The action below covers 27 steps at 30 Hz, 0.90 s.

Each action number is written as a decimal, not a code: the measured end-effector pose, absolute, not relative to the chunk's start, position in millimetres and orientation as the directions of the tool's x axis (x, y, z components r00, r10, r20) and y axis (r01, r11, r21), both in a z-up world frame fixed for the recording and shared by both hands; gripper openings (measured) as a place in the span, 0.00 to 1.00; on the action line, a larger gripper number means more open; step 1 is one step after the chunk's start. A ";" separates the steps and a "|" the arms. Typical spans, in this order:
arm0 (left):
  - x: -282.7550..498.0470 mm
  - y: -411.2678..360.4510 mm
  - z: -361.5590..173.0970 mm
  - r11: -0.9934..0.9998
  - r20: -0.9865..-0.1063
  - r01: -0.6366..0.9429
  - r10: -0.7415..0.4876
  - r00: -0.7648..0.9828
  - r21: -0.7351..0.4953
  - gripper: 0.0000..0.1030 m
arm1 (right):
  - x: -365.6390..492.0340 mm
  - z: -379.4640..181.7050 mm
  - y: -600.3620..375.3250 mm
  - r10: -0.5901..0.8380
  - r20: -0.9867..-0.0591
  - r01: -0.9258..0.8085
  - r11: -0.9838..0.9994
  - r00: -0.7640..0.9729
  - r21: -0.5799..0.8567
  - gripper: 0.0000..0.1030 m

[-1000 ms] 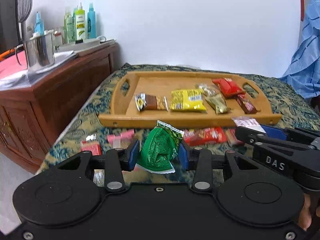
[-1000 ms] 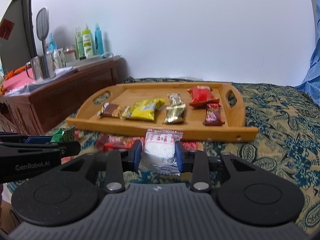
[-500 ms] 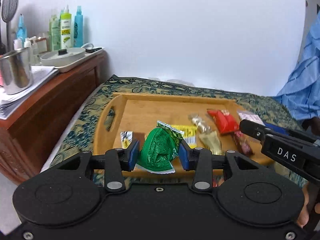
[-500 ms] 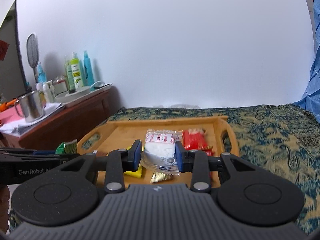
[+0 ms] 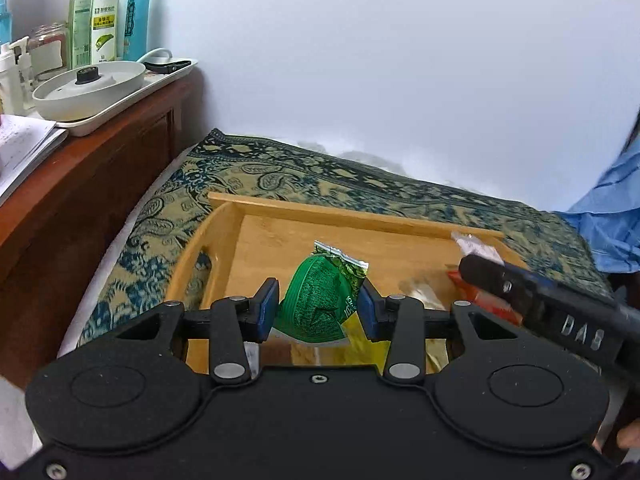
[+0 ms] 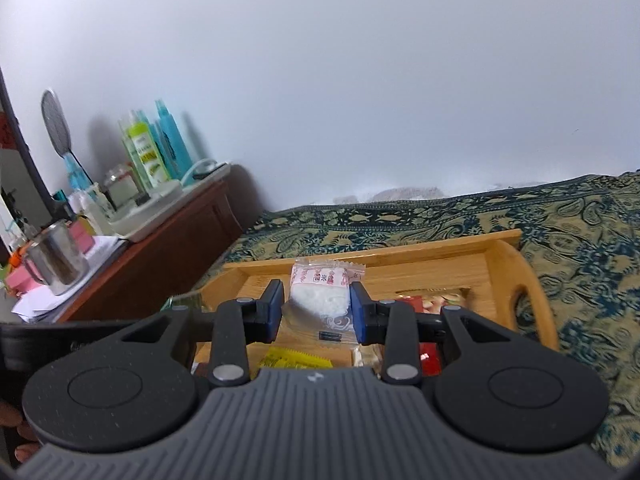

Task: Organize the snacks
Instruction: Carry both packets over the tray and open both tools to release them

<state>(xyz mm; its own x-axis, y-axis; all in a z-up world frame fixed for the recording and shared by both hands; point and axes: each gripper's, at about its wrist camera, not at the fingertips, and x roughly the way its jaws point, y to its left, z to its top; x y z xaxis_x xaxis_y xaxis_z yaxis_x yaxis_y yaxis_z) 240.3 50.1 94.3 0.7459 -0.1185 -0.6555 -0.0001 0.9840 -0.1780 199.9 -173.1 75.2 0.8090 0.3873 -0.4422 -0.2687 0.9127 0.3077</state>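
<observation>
Nearest, left gripper: jaws part-closed, both blue pads pressing a crumpled green packet, which hangs clear above the near-left part of the wooden tray. Not yet set down.

Right gripper: jaws likewise narrowed, clamped on a clear packet with white contents and red print along its top edge. It is held above the tray's middle, in the air. In the left wrist view this gripper comes in from the right, its packet over the far-right corner of the tray.

Progress, as a judgement: mid-task, the delivery phase. Two packets are carried over the tray and need releasing. Several snacks already lie inside, so earlier placements appear done. Whether loose snacks remain on the patterned cloth near the tray cannot be told; the gripper bodies hide that ground.

Tray contents, near to far:
- yellow packet, near edge, partly hidden under the right gripper;
- red packet to the right of it, also partly hidden;
- a pale or gold wrapper between them, too blurred to identify;
- far strip of the tray floor bare, and the left end bare up to the handle cut-out.

Beyond, left: a wooden cabinet carrying a white dish on a white platter, bottles behind, and a steel mug. None belongs to the task.
</observation>
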 end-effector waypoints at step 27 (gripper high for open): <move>298.3 58.5 44.2 0.994 -0.738 -0.031 -0.054 0.673 -0.100 0.39 | 244.4 25.1 -122.5 0.297 -0.574 -0.268 0.954 0.763 0.136 0.38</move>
